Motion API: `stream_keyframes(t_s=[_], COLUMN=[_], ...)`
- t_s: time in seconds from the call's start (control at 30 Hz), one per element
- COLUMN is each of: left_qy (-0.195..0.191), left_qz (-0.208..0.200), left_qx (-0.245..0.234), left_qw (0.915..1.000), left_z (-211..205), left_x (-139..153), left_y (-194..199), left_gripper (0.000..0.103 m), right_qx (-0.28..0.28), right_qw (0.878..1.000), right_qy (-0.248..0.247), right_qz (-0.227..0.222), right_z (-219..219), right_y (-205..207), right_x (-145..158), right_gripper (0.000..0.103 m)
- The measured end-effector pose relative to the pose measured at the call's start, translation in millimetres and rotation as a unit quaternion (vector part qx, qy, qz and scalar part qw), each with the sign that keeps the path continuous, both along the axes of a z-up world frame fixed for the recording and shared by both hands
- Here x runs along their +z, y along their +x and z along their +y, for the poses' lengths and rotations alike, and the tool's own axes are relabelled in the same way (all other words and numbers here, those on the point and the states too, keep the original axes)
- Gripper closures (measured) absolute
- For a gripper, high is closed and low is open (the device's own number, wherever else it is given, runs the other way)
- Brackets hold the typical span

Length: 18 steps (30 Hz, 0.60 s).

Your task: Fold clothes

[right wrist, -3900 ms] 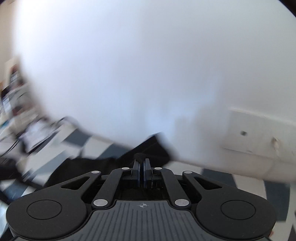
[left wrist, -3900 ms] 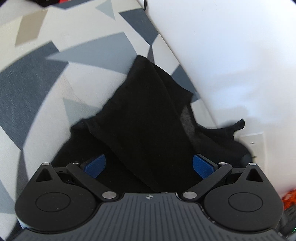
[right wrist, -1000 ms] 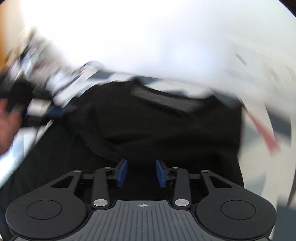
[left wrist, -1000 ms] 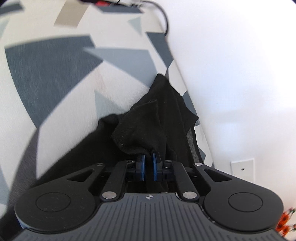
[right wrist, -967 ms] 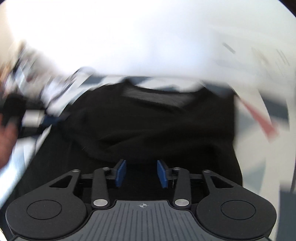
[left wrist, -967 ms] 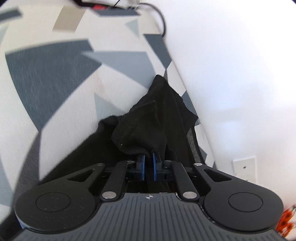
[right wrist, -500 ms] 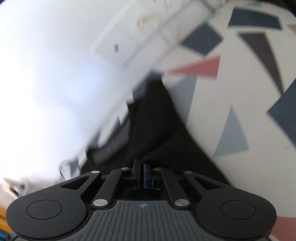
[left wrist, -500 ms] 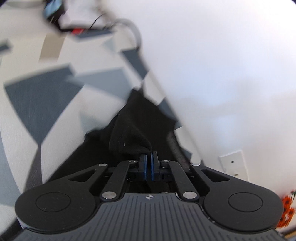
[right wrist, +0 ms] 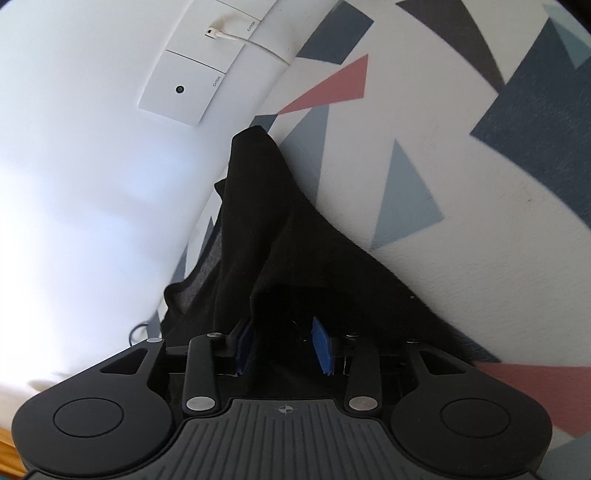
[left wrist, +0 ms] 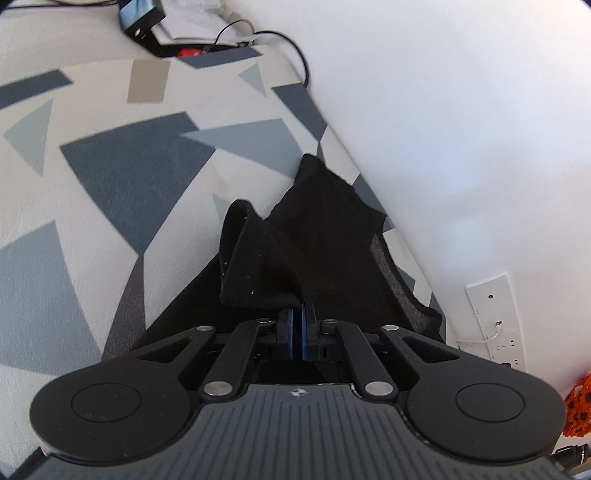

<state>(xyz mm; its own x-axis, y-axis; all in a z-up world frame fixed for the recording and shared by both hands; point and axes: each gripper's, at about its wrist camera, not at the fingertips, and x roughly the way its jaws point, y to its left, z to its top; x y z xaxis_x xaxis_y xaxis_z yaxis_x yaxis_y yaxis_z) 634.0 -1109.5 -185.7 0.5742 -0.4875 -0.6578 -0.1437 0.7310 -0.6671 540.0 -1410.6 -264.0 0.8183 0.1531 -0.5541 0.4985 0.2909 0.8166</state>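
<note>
Black garment [left wrist: 325, 236] cloth is being pinched between the blue pads of the left gripper [left wrist: 297, 314], whose jaws are standing fully closed on a bunched fold; that fold is rising in a small peak just ahead of the pads, and the rest of the fabric is trailing away toward the wall. In the right wrist view the right gripper [right wrist: 283, 345] is showing its blue pads parted, the jaws having just been opening; dark cloth [right wrist: 280, 236] is lying between them, though the fabric there is so dark that whether either pad is pressing on it is hard to say, and it appears to be resting loose. Outward from both grippers the garment is lying on a patterned bedspread [left wrist: 122, 155], pale with grey, navy and pink triangles [right wrist: 332, 88]; its far edge is reaching up against the white wall [left wrist: 461, 129] and a thinner, greyer layer is showing along that side. On the wall, white socket plates [right wrist: 179, 88] are sitting near the bed's edge, one with a white cable [right wrist: 255, 42] plugged in; at the far end of the bed, in the left wrist view, a black cord [left wrist: 288, 40] is looping beside a dark, blurred device [left wrist: 142, 16].
</note>
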Motion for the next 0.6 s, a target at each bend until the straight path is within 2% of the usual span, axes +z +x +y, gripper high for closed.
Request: stream_keyframes(t_s=[0.1, 0.13, 0.2, 0.33, 0.37, 0.47, 0.5, 0.57, 0.6], left_qy=[0.006, 0.008, 0.013, -0.003, -0.015, -0.056, -0.065, -0.06, -0.048], left_qz=[-0.018, -0.022, -0.026, -0.071, -0.099, -0.19, -0.207, -0.212, -0.193], left_qx=[-0.004, -0.006, -0.016, -0.037, -0.044, -0.068, -0.076, -0.082, -0.077], left_qw=[0.9998, 0.9997, 0.9994, 0.9968, 0.994, 0.9777, 0.9732, 0.972, 0.977], left_z=[-3.2, -6.2, -14.9, -46.7, -53.4, -72.6, -75.4, -76.9, -73.6], left_x=[10.8, 14.1, 20.9, 53.3, 67.1, 111.1, 118.6, 115.8, 103.0], left_y=[1.9, 5.0, 18.1, 58.1, 61.8, 69.7, 69.1, 66.5, 66.7], left_gripper=[0.099, 0.099, 0.099, 0.099, 0.1, 0.1, 0.1, 0.1, 0.099], right_qx=[-0.014, -0.018, -0.02, -0.061, -0.075, -0.111, -0.117, -0.117, -0.116], right_qw=[1.0, 1.0, 1.0, 0.997, 0.995, 0.99, 0.988, 0.988, 0.988], right_qy=[0.01, 0.014, 0.02, 0.033, 0.036, 0.046, 0.049, 0.046, 0.043], right_qz=[-0.013, -0.016, -0.01, -0.036, -0.048, -0.08, -0.088, -0.089, -0.087], right_z=[-5.6, -7.9, -15.3, -33.8, -38.8, -49.3, -50.6, -47.9, -46.0], right_y=[5.1, 7.1, 12.5, 8.4, 5.9, -2.0, -5.1, -8.4, -9.7], right_x=[3.7, 5.2, 8.1, 18.6, 21.8, 24.1, 23.9, 22.3, 21.3], right_gripper=[0.072, 0.083, 0.098, 0.1, 0.1, 0.1, 0.1, 0.1, 0.1])
